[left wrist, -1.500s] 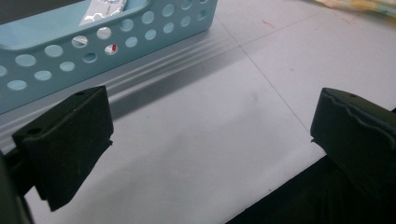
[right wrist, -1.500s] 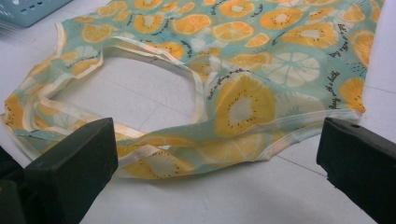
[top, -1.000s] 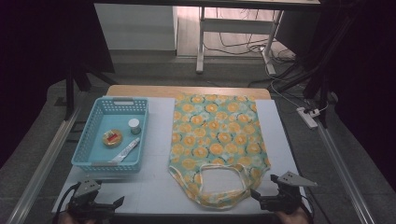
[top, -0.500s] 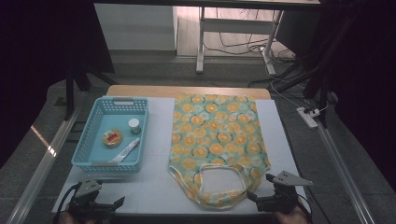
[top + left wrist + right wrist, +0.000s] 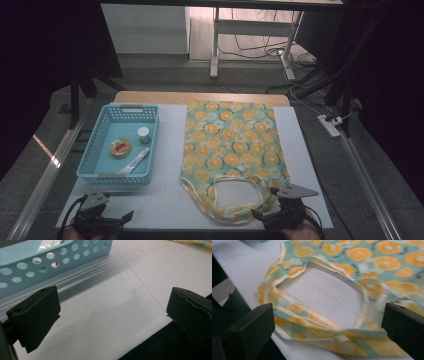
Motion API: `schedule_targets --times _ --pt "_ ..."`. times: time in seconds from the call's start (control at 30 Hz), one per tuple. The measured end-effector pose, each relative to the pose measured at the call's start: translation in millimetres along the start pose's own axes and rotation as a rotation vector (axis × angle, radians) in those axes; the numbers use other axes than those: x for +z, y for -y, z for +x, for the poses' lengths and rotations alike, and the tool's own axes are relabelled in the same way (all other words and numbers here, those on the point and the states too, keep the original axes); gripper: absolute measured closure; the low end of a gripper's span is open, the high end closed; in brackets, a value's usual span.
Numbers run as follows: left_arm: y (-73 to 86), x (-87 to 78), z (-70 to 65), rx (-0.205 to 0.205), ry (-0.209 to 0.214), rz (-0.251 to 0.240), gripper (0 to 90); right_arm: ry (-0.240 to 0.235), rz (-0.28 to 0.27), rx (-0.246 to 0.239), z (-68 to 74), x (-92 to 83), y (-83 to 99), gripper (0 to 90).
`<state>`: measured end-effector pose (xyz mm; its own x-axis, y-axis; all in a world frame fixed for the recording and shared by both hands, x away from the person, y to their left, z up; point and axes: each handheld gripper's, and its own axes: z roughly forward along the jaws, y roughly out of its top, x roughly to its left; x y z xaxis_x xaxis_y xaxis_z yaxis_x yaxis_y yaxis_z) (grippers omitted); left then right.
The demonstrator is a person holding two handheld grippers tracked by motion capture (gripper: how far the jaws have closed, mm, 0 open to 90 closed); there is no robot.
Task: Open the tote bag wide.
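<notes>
- Lower right of the high view: my right gripper [image 5: 263, 218] has crept left toward the tote bag's handle loop [image 5: 235, 192], fingers wide open, ready to pinch.
- Lower left: my left gripper [image 5: 120, 219] hasn't moved, open and empty near the basket [image 5: 95, 170].

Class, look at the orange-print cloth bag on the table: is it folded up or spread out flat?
Spread flat. The bag lies full length on the white table, its handle loop open toward the right tongs.

High cam looks down over my worktop [image 5: 170, 200]; each tool cam sits low and close, sharing the near edge.
</notes>
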<state>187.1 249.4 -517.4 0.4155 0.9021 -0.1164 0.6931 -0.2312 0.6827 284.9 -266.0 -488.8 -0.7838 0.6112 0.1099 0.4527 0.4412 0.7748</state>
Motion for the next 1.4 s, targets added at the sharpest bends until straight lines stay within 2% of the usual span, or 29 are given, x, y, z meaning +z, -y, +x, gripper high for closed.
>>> schedule_targets --times 0.2,0.43,0.53,0.67,0.8,0.93,1.03,1.2,1.33,1.4 --pt "-0.2 0.2 -0.1 0.003 0.002 0.002 0.0 -0.012 0.019 -0.039 10.1 9.2 -5.2 0.0" --pt "-0.3 0.4 -0.1 0.003 0.002 0.005 0.0 -0.053 0.051 -0.085 23.1 24.9 -12.5 0.0" --pt "-0.3 0.6 -0.3 0.005 0.001 0.005 0.0 -0.077 0.085 -0.122 32.0 38.8 -14.6 0.0" --pt "-0.4 0.5 -0.2 0.004 0.002 0.005 0.0 -0.091 0.106 -0.146 36.9 46.6 -16.3 0.0" --pt "-0.4 0.7 -0.3 0.005 0.001 0.006 0.0 -0.111 0.12 -0.176 43.0 55.0 -19.6 3.4" --pt "-0.4 0.7 -0.3 0.006 0.001 0.006 0.0 -0.159 0.136 -0.219 50.1 59.5 -23.6 25.7" --pt "-0.4 0.7 -0.5 0.008 0.001 0.007 0.0 -0.199 0.153 -0.23 52.4 61.3 -26.4 43.5" --pt "-0.5 0.9 -0.8 0.01 0.0 0.008 0.0 -0.246 0.199 -0.248 56.0 67.9 -27.8 56.9" --pt "-0.6 1.1 -1.1 0.013 -0.001 0.01 0.0 -0.249 0.247 -0.278 59.2 75.3 -25.2 67.2" --pt "-0.6 1.1 -1.2 0.015 0.0 0.01 0.0 -0.25 0.266 -0.282 58.5 76.7 -25.0 76.4"
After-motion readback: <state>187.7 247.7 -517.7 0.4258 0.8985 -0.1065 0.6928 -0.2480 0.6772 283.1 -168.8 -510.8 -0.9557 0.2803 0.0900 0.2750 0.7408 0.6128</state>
